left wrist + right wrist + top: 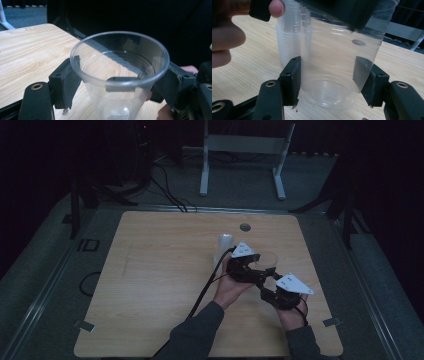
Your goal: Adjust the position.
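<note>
Clearly visible near the right middle of the wooden desk [150,270]: one clear plastic cup [267,260], upright, set between both tools. Left hand-held gripper [117,82] placed around the cup just below its rim, pads on either side; whether pressing or only touching, cannot tell. Right hand-held gripper [332,80] set lower, around the cup's base, pads flush against the wall on both sides, clamped on it. Just behind, a stack of clear cups [288,42], upright on the desk, close beside the held cup. Further back, a grey round grommet [245,227].
</note>
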A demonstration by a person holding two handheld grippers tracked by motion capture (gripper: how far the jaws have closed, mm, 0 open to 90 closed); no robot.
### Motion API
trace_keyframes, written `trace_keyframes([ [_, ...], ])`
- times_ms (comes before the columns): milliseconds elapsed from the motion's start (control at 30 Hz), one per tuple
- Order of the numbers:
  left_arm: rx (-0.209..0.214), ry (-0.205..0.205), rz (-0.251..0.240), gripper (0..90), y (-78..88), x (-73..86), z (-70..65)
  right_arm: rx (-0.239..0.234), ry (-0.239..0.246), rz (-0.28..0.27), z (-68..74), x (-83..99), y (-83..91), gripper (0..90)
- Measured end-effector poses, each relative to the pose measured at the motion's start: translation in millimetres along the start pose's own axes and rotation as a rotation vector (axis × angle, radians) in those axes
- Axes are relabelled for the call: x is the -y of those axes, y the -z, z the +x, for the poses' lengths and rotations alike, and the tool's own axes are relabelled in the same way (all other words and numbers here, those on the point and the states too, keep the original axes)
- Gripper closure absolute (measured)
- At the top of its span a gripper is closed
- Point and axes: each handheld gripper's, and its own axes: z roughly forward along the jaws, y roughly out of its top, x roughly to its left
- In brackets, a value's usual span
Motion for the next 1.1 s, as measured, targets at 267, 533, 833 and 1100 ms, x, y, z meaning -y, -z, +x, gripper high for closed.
trace_keyframes([
  [267,0.003,0.002,-0.016,27.4,0.9,2.5,0.8,-0.005,0.005,0.002,-0.2,0.8,-0.4,38.2],
  [533,-0.037,-0.033,-0.013,27.8,2.7,2.3,-0.6,-0.01,-0.009,0.006,-1.9,0.4,0.2,30.9],
  [833,-0.082,-0.084,-0.005,28.1,4.7,2.7,-2.9,-0.011,-0.014,0.011,-2.5,1.5,4.0,29.5],
  [1100,-0.114,-0.104,-0.011,28.1,7.9,4.6,-3.7,-0.012,-0.012,0.009,-5.4,3.2,9.6,29.5],
])
